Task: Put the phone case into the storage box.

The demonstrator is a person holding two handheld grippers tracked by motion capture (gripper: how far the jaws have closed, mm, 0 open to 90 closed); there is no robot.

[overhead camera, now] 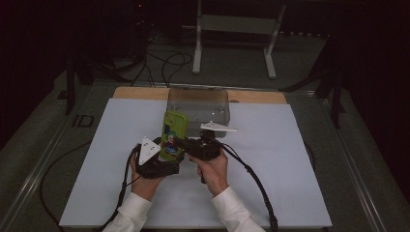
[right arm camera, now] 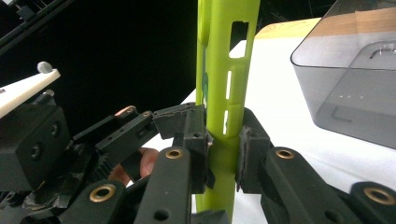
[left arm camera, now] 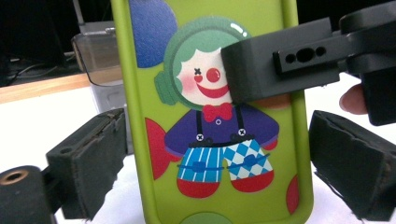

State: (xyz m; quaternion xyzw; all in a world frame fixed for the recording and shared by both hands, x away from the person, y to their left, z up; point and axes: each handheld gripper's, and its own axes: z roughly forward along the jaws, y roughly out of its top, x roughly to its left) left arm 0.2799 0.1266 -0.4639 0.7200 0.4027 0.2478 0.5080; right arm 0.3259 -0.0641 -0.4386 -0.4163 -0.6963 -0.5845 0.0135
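Above the white mat [overhead camera: 270,169], before the clear bin [overhead camera: 197,105], right gripper [right arm camera: 223,154] pinches the upright green phone case [overhead camera: 172,135]; left gripper [left arm camera: 210,163] stands wide, best backed off straight without brushing it.

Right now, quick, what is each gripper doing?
Left gripper: open, jaws standing apart on either side of the lime-green rubbery phone case with a clown picture, not pressing it.
Right gripper: closed, clamping that case by its edge.
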